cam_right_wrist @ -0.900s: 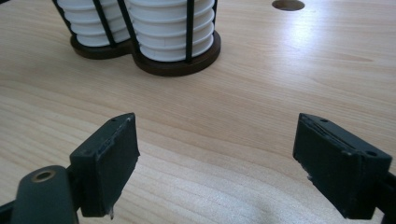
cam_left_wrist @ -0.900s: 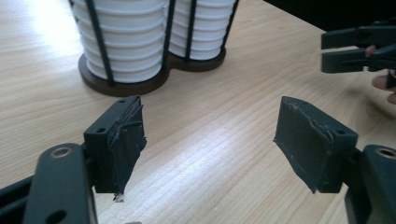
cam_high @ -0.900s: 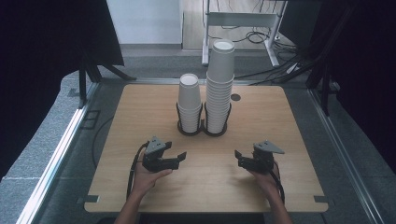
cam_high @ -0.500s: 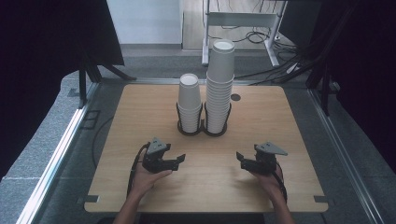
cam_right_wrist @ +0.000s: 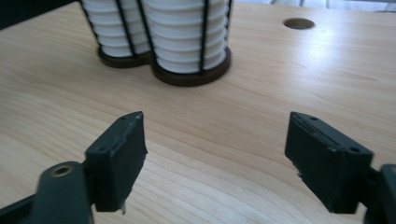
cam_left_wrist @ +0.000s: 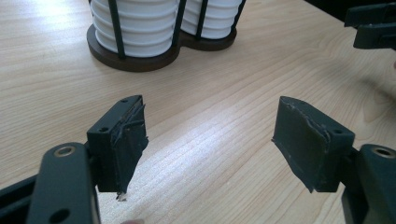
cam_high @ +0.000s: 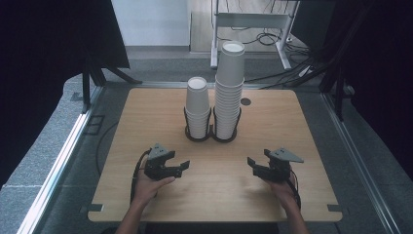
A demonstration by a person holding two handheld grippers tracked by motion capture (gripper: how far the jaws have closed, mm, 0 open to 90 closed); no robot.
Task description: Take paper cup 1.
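though cropped, stacked cups upright

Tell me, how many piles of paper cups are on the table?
2. The short pile stands on the left of the black holder, and the tall pile stands right beside it on the right, near the table's middle.

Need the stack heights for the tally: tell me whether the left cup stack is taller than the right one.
No. In the high view the left stack ends well below the top of the right stack.
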